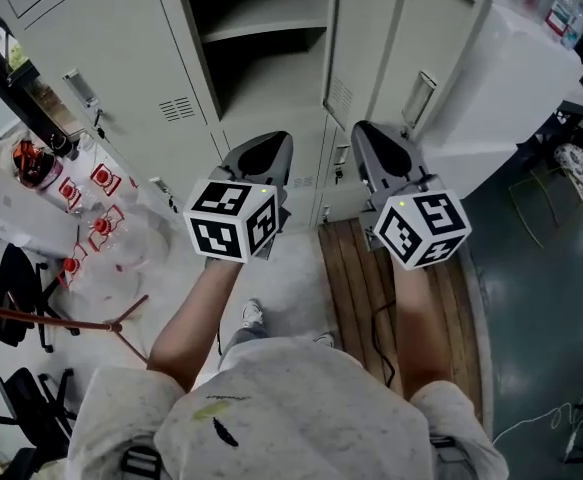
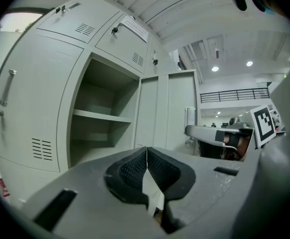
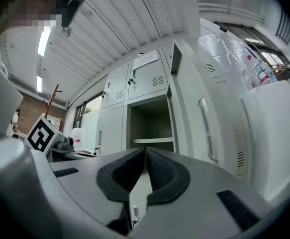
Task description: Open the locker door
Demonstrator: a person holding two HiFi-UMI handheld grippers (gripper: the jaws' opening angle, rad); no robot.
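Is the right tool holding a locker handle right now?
No, the right tool is shut on nothing, clear of the handle beside the open locker.

Open locker compartment point(image 1: 261, 28): upper part cut off by the head view's top edge. Hands: hidden under the marker cubes of the left tool point(image 1: 269, 140) and right tool point(image 1: 368, 130); only forearms point(image 1: 196, 313) show. Paper label point(image 2: 135, 29) on an upper locker door: print too small to read. Bottles point(image 3: 258, 67): behind clear wrap, labels illegible. Red-marked items point(image 1: 96, 208) near the left edge: kind cannot be told.
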